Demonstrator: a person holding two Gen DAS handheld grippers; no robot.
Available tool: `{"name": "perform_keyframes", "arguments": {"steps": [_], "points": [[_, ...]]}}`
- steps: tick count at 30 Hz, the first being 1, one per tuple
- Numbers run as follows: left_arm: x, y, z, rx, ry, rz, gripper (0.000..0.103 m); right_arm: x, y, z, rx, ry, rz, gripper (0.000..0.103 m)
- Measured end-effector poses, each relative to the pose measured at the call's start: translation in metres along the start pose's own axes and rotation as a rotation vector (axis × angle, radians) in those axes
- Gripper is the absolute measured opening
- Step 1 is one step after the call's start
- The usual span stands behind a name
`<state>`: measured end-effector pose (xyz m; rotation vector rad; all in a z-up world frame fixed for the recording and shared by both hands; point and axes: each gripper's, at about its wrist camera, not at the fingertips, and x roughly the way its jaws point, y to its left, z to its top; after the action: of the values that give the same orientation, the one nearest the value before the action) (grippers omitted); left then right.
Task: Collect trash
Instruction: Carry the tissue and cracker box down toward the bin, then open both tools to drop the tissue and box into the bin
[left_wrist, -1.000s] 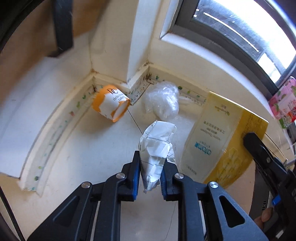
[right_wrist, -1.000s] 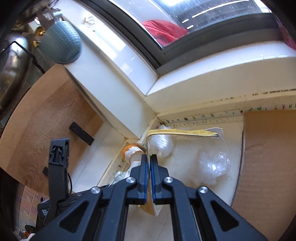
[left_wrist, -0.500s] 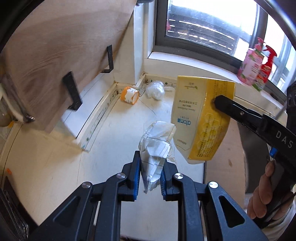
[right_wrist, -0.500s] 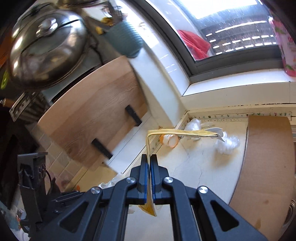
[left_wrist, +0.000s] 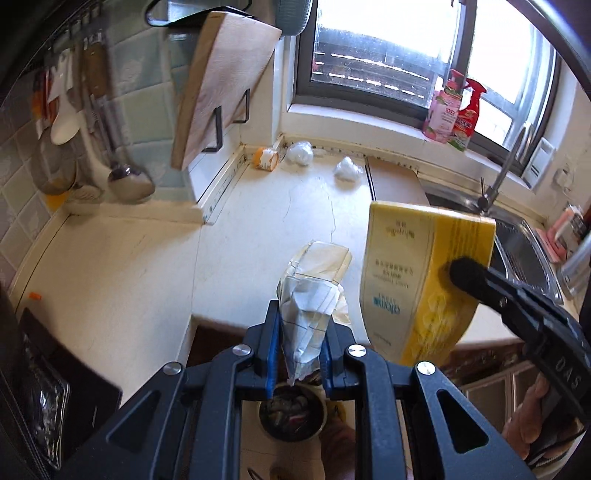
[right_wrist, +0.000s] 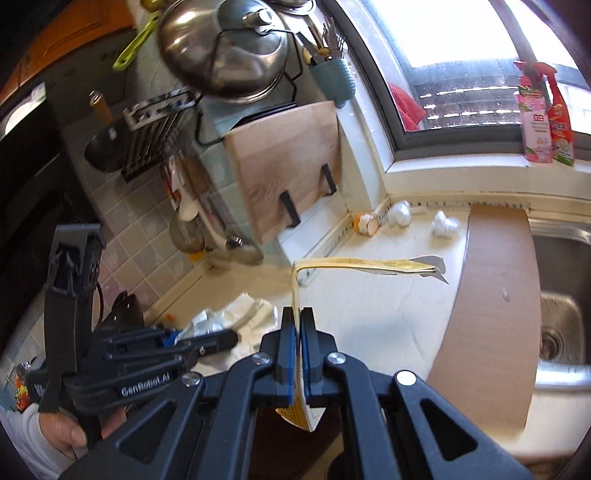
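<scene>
Left tongs clamp a crumpled silver wrapper above the surface's front edge; right tongs pinch a flattened yellow carton just beside it. An orange cup and two plastic wads lie at the far corner

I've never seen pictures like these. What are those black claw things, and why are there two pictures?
A person holds two black grabbers, one in each hand. Each carries a camera looking along its fingers, so you get two pictures. The left gripper pinches a crumpled silver wrapper. The right gripper pinches a flattened yellow carton. Both hang near the front edge of the cream kitchen counter. Far back on it lie an orange cup on its side and two plastic wads. A bin is below the left gripper.
</scene>
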<state>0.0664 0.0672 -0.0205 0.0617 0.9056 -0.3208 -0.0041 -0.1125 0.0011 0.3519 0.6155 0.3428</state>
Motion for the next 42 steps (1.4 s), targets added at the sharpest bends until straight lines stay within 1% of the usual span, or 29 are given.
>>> {"name": "perform_keyframes", "arguments": {"steps": [3, 8, 10, 14, 17, 20, 22, 25, 29, 31, 33, 35, 37, 39, 40, 41, 42], "points": [[-0.016, 0.006, -0.035, -0.011, 0.030, -0.025, 0.016, -0.013, 0.025, -0.038, -0.012, 0.046, -0.034, 0.003], [-0.019, 0.010, -0.080, -0.003, 0.088, -0.055, 0.016, -0.025, 0.044, -0.083, -0.039, 0.124, -0.093, 0.003], [-0.013, 0.011, -0.094, -0.010, 0.119, -0.059, 0.016, -0.025, 0.042, -0.097, -0.030, 0.157, -0.111, 0.003], [0.013, 0.013, -0.122, -0.034, 0.218, -0.057, 0.016, -0.013, 0.021, -0.125, 0.044, 0.247, -0.123, 0.003], [0.048, 0.010, -0.147, -0.047, 0.315, -0.047, 0.016, 0.006, -0.006, -0.158, 0.124, 0.330, -0.104, 0.003], [0.100, 0.012, -0.185, -0.094, 0.452, -0.028, 0.016, 0.033, -0.040, -0.201, 0.221, 0.418, -0.094, 0.003], [0.136, 0.012, -0.212, -0.106, 0.511, -0.015, 0.016, 0.057, -0.065, -0.236, 0.273, 0.481, -0.107, 0.003], [0.194, 0.012, -0.251, -0.120, 0.579, 0.008, 0.016, 0.095, -0.095, -0.284, 0.325, 0.569, -0.146, 0.003], [0.265, 0.019, -0.294, -0.153, 0.637, 0.022, 0.016, 0.138, -0.126, -0.337, 0.358, 0.654, -0.183, 0.003], [0.295, 0.025, -0.310, -0.169, 0.654, 0.028, 0.016, 0.161, -0.140, -0.360, 0.365, 0.690, -0.201, 0.003], [0.323, 0.030, -0.323, -0.169, 0.675, 0.028, 0.016, 0.183, -0.152, -0.377, 0.367, 0.716, -0.216, 0.003], [0.350, 0.036, -0.332, -0.163, 0.696, 0.033, 0.017, 0.203, -0.161, -0.387, 0.366, 0.729, -0.229, 0.003], [0.369, 0.040, -0.336, -0.151, 0.703, 0.033, 0.018, 0.221, -0.167, -0.392, 0.363, 0.738, -0.239, 0.003], [0.385, 0.040, -0.340, -0.123, 0.713, 0.046, 0.025, 0.240, -0.172, -0.395, 0.354, 0.741, -0.245, 0.003], [0.393, 0.040, -0.339, -0.108, 0.717, 0.045, 0.031, 0.250, -0.173, -0.395, 0.347, 0.742, -0.248, 0.003], [0.398, 0.042, -0.338, -0.094, 0.718, 0.053, 0.041, 0.260, -0.173, -0.393, 0.342, 0.745, -0.252, 0.003], [0.400, 0.042, -0.338, -0.084, 0.714, 0.061, 0.049, 0.269, -0.175, -0.392, 0.336, 0.746, -0.256, 0.003]]}}
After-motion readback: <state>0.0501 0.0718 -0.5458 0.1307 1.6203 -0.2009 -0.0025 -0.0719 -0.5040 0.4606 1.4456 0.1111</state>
